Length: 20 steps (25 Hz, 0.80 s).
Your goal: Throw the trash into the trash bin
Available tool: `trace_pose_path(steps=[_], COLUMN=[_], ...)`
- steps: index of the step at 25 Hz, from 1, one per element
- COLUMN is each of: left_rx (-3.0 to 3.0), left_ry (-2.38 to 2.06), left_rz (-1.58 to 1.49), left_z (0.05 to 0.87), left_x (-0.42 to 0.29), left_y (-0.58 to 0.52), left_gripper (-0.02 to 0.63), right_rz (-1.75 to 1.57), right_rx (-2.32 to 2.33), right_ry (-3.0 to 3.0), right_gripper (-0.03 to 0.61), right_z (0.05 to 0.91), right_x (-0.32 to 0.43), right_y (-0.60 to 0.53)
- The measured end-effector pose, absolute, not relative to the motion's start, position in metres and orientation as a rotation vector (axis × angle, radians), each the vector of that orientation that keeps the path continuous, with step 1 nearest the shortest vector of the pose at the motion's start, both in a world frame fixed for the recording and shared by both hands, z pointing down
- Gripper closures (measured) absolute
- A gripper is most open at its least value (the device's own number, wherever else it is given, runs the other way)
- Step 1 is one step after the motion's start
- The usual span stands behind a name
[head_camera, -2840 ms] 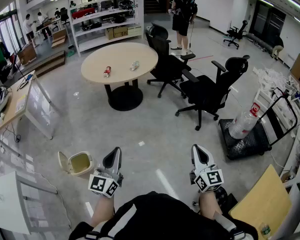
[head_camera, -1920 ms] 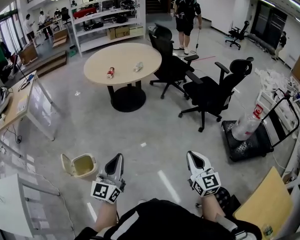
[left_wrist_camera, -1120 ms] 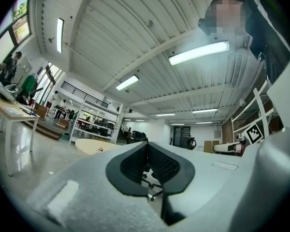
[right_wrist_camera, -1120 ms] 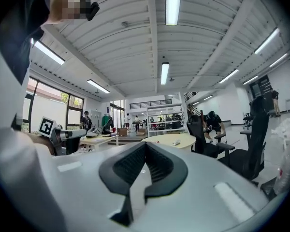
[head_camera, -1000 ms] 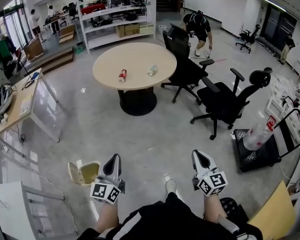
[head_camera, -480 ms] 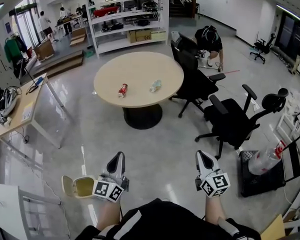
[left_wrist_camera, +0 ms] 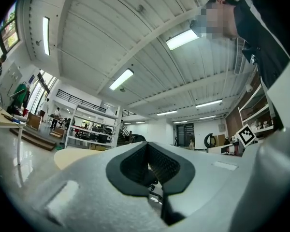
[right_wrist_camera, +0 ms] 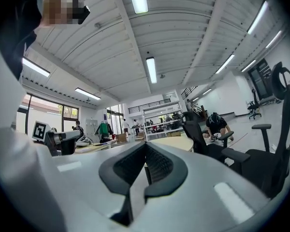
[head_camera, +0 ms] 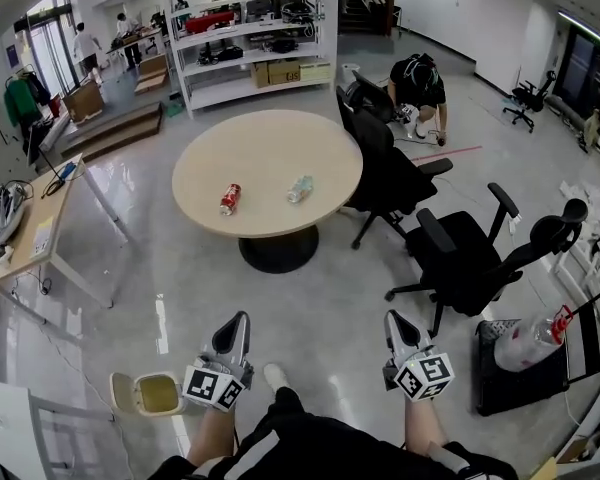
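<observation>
An open office-workshop: round table (head_camera: 280, 148), swivel chairs (head_camera: 462, 260), storage shelving (head_camera: 248, 34).

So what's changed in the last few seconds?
The person has walked toward the round table, so it, the red can and the bottle look nearer; the open trash bin has dropped lower in the head view, left of the left claw. Left claw and right claw stay shut, empty.

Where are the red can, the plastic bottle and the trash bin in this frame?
red can (head_camera: 230, 199), head view, middle of its red side.
plastic bottle (head_camera: 299, 189), head view, middle of its clear body.
trash bin (head_camera: 162, 375), head view, far rim of its open top.
</observation>
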State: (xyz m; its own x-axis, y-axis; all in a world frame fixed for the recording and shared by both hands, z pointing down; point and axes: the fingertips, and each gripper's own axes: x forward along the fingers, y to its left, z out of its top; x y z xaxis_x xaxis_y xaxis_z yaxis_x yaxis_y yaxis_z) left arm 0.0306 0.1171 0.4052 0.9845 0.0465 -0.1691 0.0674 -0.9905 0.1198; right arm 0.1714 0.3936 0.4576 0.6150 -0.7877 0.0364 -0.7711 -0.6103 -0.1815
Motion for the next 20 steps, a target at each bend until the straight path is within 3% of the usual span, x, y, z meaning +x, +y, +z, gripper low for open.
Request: trace_pose_path(steps=[20], left_rx=[3.059], left_ry=[0.141], left_rz=[-0.363], left_z=[0.401], left_x=[0.242], left_y=[-0.061], left_gripper=[0.612], right_rz=[0.027], right_rx=[-2.691], right_ry=[1.319], right_gripper=[0.572], right_z=[0.436], right_x=[0.367], right_y=[0.177])
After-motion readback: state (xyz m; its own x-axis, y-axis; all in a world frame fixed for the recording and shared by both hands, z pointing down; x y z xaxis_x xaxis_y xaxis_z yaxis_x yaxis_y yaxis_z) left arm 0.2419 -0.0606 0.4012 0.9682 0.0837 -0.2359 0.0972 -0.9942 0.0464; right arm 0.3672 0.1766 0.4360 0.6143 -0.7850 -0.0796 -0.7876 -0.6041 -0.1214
